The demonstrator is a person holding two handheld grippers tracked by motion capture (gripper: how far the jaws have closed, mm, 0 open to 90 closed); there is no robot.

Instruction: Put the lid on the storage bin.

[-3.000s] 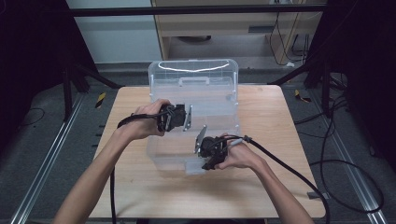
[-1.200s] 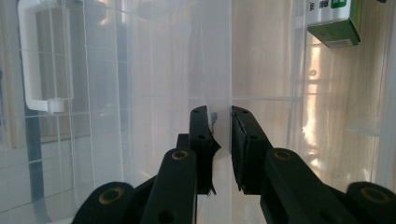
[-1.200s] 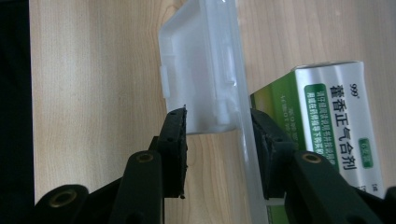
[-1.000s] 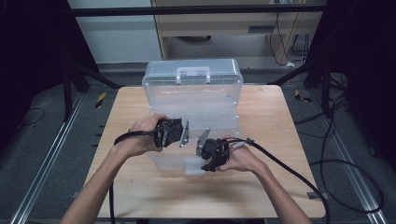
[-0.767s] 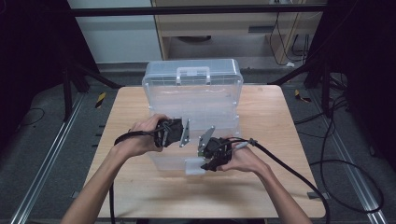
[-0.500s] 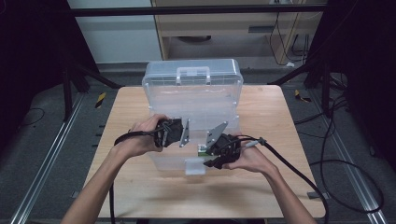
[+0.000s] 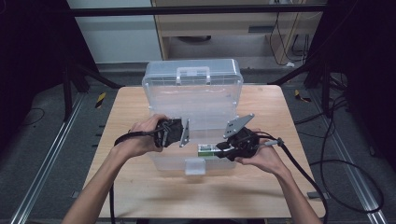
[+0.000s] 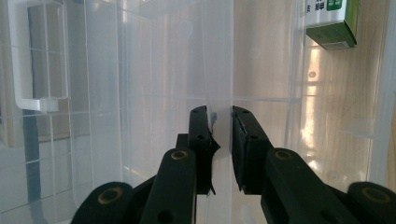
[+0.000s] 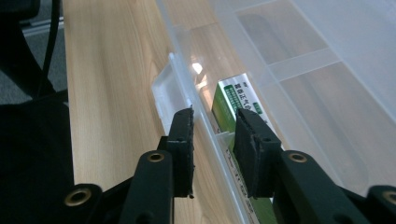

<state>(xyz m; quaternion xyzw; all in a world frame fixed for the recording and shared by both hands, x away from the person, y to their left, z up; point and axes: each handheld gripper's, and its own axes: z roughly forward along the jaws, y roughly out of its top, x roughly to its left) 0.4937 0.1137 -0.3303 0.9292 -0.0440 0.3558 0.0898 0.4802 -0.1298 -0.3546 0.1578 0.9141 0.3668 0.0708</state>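
Observation:
A clear plastic storage box [image 7: 170, 162] stands on the wooden table [image 7: 123, 116], and its hinged lid [image 7: 194, 93] is raised partway. My left gripper [image 7: 190, 136] [image 8: 219, 116] is shut on the lid's thin free edge [image 8: 219, 56]. A small green carton [image 7: 207, 149] [image 8: 334, 23] [image 9: 233, 100] lies inside the box against the front wall. My right gripper [image 7: 219, 150] [image 9: 212, 121] is open, its jaws either side of the box's front rim [image 9: 196, 88], right of the front latch [image 9: 163, 93]. Nothing is held in it.
The lid carries a handle [image 7: 193, 73] [image 8: 37, 56] on its top. The white latch [image 7: 194, 165] sticks out at the box's front. Bare tabletop lies in front and on both sides. Cables [image 7: 303, 172] trail off the table's right side. Dark frame bars stand beyond the table.
The lid has come down from more upright, with my left gripper lowering it. My right gripper slid right along the front rim, which uncovered the green carton.

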